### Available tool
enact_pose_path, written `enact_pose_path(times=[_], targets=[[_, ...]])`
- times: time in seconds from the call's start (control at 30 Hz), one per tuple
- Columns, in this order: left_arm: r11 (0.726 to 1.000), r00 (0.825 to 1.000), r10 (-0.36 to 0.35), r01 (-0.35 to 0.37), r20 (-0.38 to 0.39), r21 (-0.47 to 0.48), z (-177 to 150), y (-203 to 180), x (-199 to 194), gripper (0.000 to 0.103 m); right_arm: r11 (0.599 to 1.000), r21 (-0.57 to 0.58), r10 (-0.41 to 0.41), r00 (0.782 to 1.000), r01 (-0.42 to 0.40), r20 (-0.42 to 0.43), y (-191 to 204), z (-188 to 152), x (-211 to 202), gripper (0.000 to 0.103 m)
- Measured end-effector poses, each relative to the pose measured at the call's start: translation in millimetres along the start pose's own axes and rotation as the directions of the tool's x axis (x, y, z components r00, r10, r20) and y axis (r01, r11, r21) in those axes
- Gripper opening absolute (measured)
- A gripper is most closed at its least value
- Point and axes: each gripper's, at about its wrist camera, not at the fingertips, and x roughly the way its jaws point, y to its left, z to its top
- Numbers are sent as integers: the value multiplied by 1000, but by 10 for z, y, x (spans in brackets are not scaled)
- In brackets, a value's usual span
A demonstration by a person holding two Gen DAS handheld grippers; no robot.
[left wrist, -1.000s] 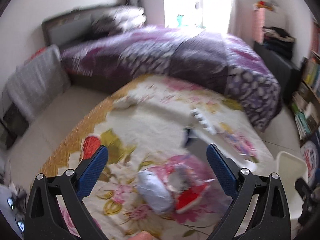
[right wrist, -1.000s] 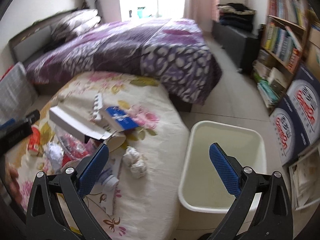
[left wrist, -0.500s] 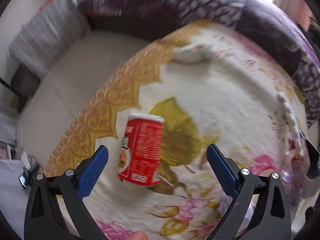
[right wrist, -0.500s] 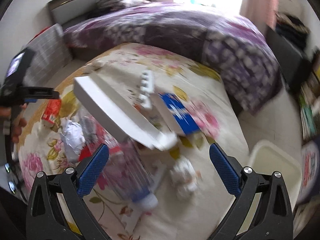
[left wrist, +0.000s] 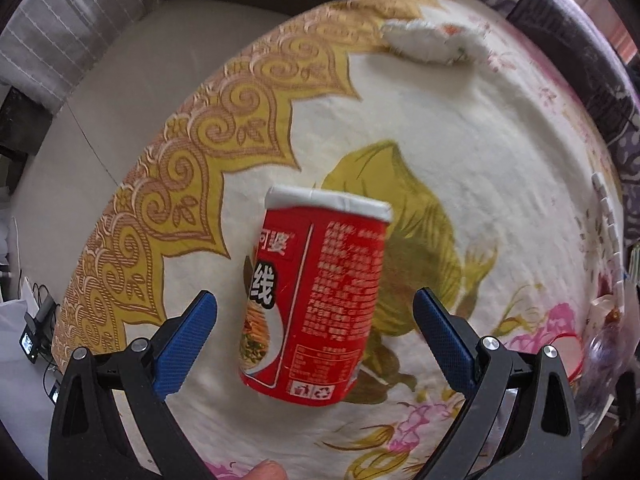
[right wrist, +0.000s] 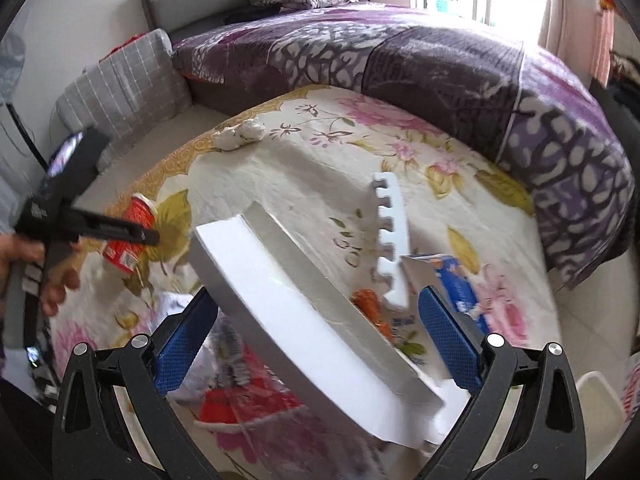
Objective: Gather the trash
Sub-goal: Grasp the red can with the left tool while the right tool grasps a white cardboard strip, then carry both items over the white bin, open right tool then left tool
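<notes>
We see a bed with a purple quilt (right wrist: pixel 460 64) at the back, and in front of it a floral blanket (left wrist: pixel 460 120) with a gold patterned border, where the trash lies scattered. A long white foam piece (right wrist: pixel 304 308) lies slantwise across the middle of the blanket, and the right gripper (right wrist: pixel 318 340) is over it, jaws wide apart on either side and closing, the pads not pressing on the foam. Beside its far end sits a notched white foam strip (right wrist: pixel 390 240), and just right of that a blue and white box (right wrist: pixel 456 276). A corner of a white bin (right wrist: pixel 600 396) shows at the lower right, off the blanket. Near the gold border lies a red noodle cup (left wrist: pixel 316 300) on its side, white rim away from us. The left gripper (left wrist: pixel 316 328) points down over it, jaws spread open on either side and clear of it. A crumpled white tissue (right wrist: pixel 240 136) rests at the blanket's far edge
</notes>
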Motion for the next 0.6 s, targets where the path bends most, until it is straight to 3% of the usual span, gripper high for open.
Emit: enact_pose_path(times=[0.07, 0.13, 0.17, 0.2, 0.3, 0.37, 0.6], targets=[[1000, 1000, -4, 4, -15, -2, 2, 18, 31, 95, 1000, -4, -4, 1000, 4, -23, 31, -9, 45, 62], [1000, 999, -19, 18, -37, -19, 7, 51, 68, 94, 1000, -13, -14, 999, 14, -30, 54, -27, 62, 47], [999, 999, -25, 24, -41, -26, 11, 67, 78, 90, 1000, -7, -11, 1000, 11, -23, 58, -33, 52, 46], [999, 998, -35, 33, -46, -34, 20, 76, 82, 77, 1000, 3, -10, 1000, 10, -19, 59, -37, 39, 43], [998, 998, -45, 44, -35, -42, 16, 102, 53, 55, 1000, 19, -5, 1000, 5, -5, 49, -52, -23, 34], [996, 997, -79, 78, -18, -51, 20, 97, -12, 54, 1000, 28, -9, 1000, 9, -3, 39, -69, -61, 25], [991, 987, -119, 125, 111, -44, 59, -63, -339, 52, 997, 70, -47, 998, 43, 48, -14, -118, -281, 22]])
